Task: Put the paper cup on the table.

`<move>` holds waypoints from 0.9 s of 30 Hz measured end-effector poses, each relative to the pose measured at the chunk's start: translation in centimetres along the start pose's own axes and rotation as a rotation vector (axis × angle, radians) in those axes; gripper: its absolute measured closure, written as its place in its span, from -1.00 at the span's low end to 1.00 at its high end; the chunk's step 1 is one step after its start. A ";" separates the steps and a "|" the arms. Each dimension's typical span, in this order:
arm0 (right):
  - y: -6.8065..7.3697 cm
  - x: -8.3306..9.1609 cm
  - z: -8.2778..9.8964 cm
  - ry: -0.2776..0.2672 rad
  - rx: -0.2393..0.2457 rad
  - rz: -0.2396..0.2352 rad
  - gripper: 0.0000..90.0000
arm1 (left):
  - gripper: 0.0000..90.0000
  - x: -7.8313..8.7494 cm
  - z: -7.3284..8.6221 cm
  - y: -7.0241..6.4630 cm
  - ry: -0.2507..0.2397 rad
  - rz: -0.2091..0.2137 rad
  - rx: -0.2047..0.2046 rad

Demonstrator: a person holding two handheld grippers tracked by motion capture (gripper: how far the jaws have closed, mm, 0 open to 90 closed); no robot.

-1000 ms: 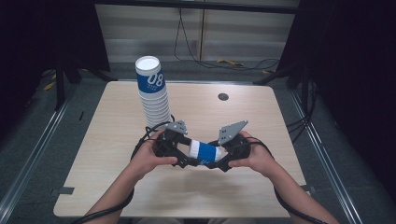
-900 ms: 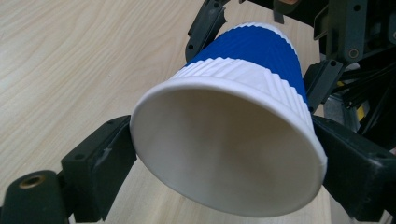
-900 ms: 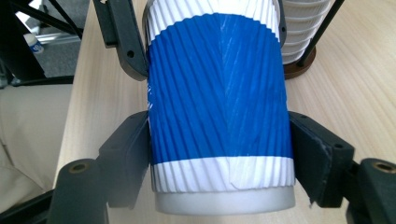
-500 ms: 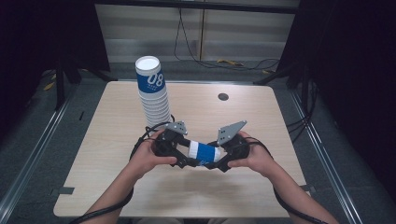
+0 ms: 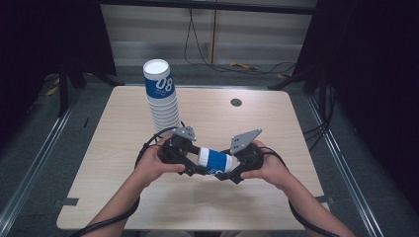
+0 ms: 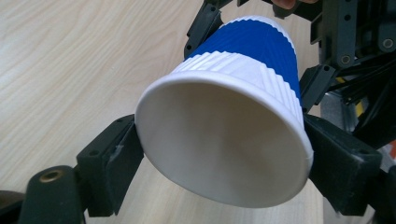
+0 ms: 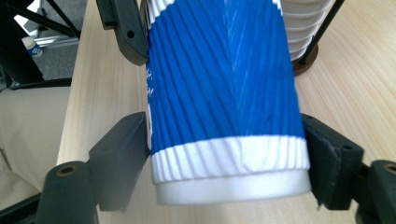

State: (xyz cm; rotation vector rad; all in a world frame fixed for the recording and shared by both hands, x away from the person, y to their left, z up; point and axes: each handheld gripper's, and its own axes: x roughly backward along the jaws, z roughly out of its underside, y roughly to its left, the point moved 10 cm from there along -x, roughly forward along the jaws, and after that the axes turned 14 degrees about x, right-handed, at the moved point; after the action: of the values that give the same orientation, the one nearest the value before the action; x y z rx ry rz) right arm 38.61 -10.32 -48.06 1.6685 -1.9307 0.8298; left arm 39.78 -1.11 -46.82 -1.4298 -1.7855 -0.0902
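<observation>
Both forearms reaching in from the desk's near edge, left gripper (image 5: 193, 159) and right gripper (image 5: 228, 170) facing each other, left jaws just closing, right jaws just opening, both flanking one paper cup (image 5: 215, 160)

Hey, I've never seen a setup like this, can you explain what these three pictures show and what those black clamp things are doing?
A person at a wooden table holds a hand-operated clamp in each hand. One picture looks down from above; the other two come from cameras riding on each clamp. The left gripper and right gripper meet at one blue-and-white paper cup, held sideways above the table. The left's jaws have just been closing onto its open rim; the right's have been opening, flanking its base. A tall stack of cups stands behind.
</observation>
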 end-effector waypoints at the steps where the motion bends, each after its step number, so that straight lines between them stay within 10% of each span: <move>1: 0.0 0.0 0.1 0.005 -0.007 0.005 -0.58 | -0.62 0.0 0.0 -0.1 0.003 0.003 0.000; 27: -0.4 0.3 2.7 0.047 -0.075 0.083 -0.67 | -0.62 1.1 1.7 1.2 0.213 -0.173 -0.040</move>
State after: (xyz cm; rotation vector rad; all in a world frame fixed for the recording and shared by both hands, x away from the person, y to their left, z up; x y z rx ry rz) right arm 39.11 -12.46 -49.68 1.5215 -1.9854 0.8096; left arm 39.86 1.08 -47.72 -1.2408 -1.7343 -0.3565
